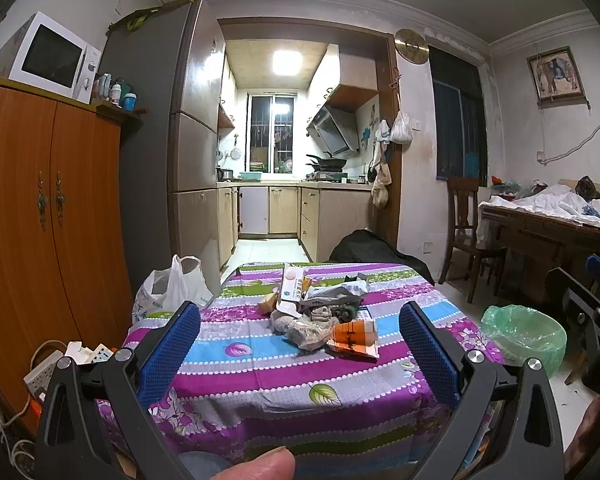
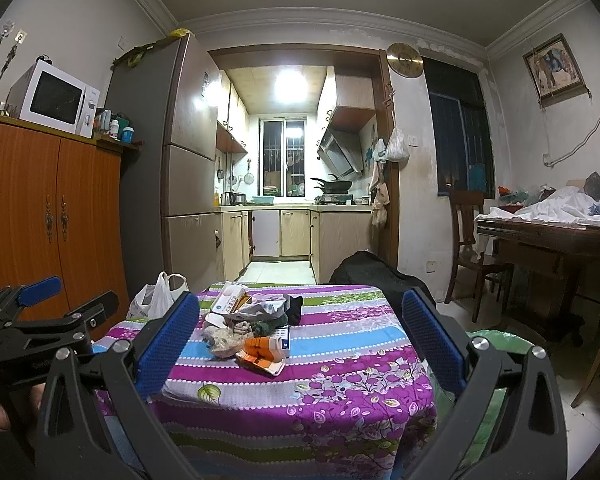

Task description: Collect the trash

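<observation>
Table (image 1: 284,376): small, draped in a purple, blue and green floral cloth; taken as the landmark for all below.
Trash (image 1: 320,312): heaped near the middle of the table top, a loose pile of wrappers, crumpled paper and small packets.
Carton (image 1: 354,338): orange and white, lying flat on the near edge of the pile.
Packet (image 1: 290,290): white with blue print, propped at the far side of the pile.
Bin (image 1: 524,334): lined with a green bag, on the floor just right of the table.
Bag (image 1: 172,292): white plastic, on the floor at the table's far left corner.
Left gripper (image 1: 300,350): short of the table's near edge, jaws spread wide, nothing between the blue pads.
Right gripper (image 2: 300,346): also before the near edge, jaws spread wide and empty, clear of the trash.
Thumb (image 1: 260,466): a person's, showing below the left gripper.
Chair (image 1: 466,228): wooden, well beyond the table to the right.
</observation>
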`<state>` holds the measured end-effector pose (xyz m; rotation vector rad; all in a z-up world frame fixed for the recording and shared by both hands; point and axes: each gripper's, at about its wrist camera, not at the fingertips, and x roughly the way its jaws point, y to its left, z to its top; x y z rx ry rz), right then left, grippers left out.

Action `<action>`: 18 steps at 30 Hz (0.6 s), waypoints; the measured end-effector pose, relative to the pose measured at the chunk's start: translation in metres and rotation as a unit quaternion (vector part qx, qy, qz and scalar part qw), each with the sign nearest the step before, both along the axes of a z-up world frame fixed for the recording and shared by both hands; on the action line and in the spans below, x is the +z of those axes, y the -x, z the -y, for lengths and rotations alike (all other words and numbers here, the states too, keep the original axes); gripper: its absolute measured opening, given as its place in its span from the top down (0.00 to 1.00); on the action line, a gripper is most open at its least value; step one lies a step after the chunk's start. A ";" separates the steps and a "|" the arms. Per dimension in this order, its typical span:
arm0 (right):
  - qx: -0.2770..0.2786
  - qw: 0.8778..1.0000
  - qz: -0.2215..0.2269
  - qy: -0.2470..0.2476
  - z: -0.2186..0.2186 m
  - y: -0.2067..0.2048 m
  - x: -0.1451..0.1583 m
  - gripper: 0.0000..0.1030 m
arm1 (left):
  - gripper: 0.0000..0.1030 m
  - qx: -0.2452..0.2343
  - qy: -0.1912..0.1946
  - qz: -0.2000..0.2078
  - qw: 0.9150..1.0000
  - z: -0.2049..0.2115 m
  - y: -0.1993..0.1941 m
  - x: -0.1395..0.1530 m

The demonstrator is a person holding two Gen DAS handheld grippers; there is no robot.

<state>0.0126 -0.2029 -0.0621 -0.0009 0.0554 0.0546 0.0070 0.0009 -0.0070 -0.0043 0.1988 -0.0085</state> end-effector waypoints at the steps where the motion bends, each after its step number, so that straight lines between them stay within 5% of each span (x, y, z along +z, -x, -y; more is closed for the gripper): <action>1: 0.000 1.000 0.000 0.000 0.000 0.000 0.000 0.05 | 0.04 0.000 0.000 0.000 1.000 0.000 0.000 0.000; 18: 0.001 1.000 -0.003 -0.003 0.003 0.001 0.000 0.05 | 0.04 0.001 0.001 -0.001 1.000 0.000 -0.002 0.000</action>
